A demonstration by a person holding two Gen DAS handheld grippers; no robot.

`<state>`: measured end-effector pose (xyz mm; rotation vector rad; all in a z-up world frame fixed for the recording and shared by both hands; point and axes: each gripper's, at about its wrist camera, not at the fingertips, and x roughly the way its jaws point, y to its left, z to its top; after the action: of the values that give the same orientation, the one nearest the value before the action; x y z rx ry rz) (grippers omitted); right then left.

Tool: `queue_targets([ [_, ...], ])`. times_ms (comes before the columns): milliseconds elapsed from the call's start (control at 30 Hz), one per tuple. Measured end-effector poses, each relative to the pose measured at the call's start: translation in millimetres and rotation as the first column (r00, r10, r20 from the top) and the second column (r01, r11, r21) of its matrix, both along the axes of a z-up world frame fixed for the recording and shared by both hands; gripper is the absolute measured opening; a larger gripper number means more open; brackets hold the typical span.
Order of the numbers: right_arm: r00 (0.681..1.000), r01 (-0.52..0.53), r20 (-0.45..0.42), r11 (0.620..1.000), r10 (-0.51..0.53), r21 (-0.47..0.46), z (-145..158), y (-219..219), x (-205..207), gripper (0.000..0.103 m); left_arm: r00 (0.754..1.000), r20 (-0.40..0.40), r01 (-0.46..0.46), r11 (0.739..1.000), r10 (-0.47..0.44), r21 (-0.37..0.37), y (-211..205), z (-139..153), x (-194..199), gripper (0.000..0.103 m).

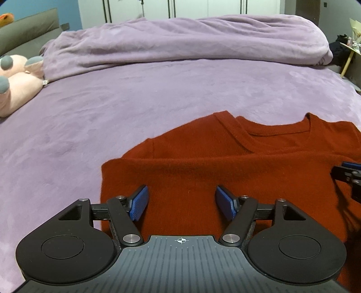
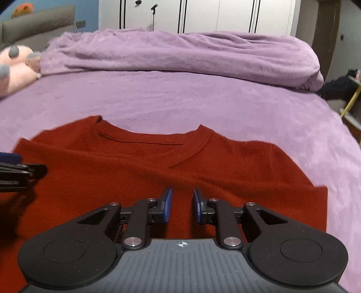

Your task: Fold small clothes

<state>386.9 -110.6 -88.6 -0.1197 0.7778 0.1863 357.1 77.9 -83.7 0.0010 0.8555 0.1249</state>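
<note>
A rust-red knit sweater [image 1: 225, 166] lies on the purple bed, neckline away from me, with its lower part folded up over the chest. It also shows in the right wrist view [image 2: 158, 166]. My left gripper [image 1: 181, 201] hovers over the sweater's left part with its blue pads wide apart and empty. My right gripper [image 2: 182, 206] is over the sweater's middle, its pads a narrow gap apart with nothing between them. The right gripper's tip shows at the right edge of the left wrist view [image 1: 348, 175]. The left gripper's tip shows at the left edge of the right wrist view [image 2: 20, 171].
The purple bedsheet [image 1: 112, 108] spreads around the sweater. A bunched purple duvet [image 1: 180, 42] lies across the far side. A pink plush toy [image 1: 13, 78] sits at the far left. White wardrobe doors [image 2: 203, 15] stand behind the bed. A small stand [image 1: 349, 51] is at right.
</note>
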Motion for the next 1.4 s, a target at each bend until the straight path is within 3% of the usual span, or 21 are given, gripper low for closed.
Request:
queue_targets([
  [300,0.999,-0.025,-0.022,1.0,0.025,0.008,-1.0,-11.4,-43.8,0.021,0.999,0.017,0.048,0.999,-0.048,-0.009,-14.3,10.5,-30.1,0.071],
  [700,1.0,-0.015,-0.008,0.999,0.015,-0.045,-13.4,-10.7,-40.0,0.023,0.995,0.007,0.097,0.995,-0.097,0.009,-30.8,2.1,-36.1,0.072],
  [1000,0.999,-0.026,-0.024,0.996,0.024,-0.09,-15.6,-8.5,-27.8,0.025,0.995,0.0,0.101,0.992,-0.101,0.075,-36.4,-0.9,-29.1,0.084],
  [1167,0.998,0.019,-0.056,0.994,-0.012,0.111,14.2,-40.8,-64.5,0.034,0.995,0.032,0.098,0.995,-0.098,-0.009,-11.0,24.8,-64.9,0.078],
  [1300,0.996,0.063,-0.084,0.967,-0.043,0.248,30.4,-86.6,-140.9,0.045,0.989,0.025,0.146,0.989,-0.146,-0.016,17.5,42.1,-134.4,0.079],
  [1400,0.984,0.135,-0.151,0.947,-0.095,0.29,32.2,-121.6,-201.6,0.048,0.992,0.002,0.127,0.992,-0.127,-0.024,39.0,47.3,-193.4,0.084],
])
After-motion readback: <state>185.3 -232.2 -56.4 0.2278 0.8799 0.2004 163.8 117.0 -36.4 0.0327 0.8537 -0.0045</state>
